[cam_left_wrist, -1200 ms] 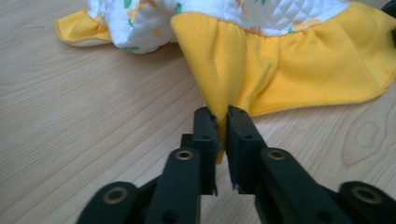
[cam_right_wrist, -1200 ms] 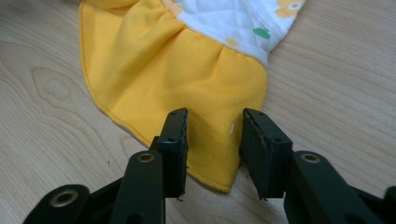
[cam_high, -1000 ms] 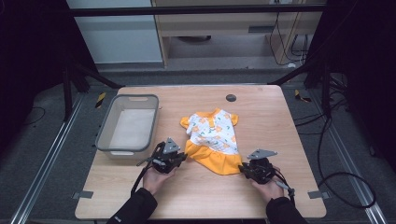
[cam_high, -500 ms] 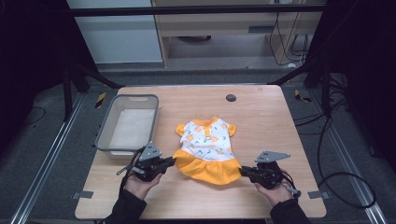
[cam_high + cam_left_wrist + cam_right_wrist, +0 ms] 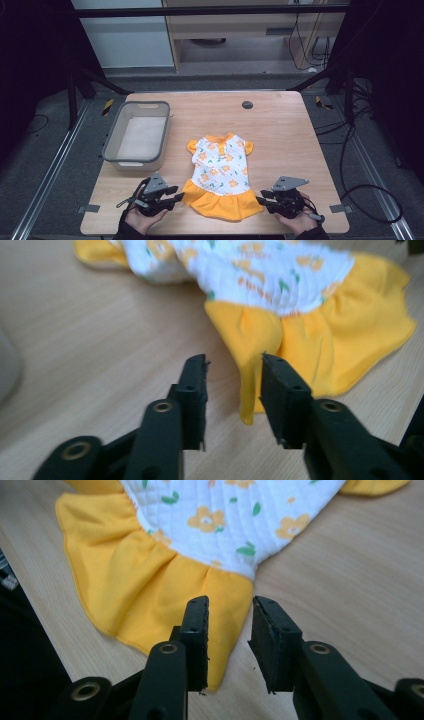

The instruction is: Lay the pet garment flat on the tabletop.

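1. Left gripper (image 5: 176,198) is lying low and nearly level over the table (image 5: 280,125), held from below by the person's left hand (image 5: 142,220), its tips aiming at the dress (image 5: 221,175).
2. Its jaws have just been opening and are standing moderately apart; in the left gripper view the dress's orange skirt corner (image 5: 250,390) is lying between them, with neither pad pressing on it.
3. Right gripper (image 5: 261,201) is mirroring that pose at the dress's opposite hem corner, cradled by the right hand (image 5: 297,220).
4. Its jaws have also just been opening and are now gaping narrowly; the hem corner (image 5: 225,645) is sitting loose between them.
5. Dress is lying spread flat, collar pointing away from the person, skirt nearest the 2 grippers.
6. Grey bin (image 5: 112,150) is sitting left of the dress, well apart from it.
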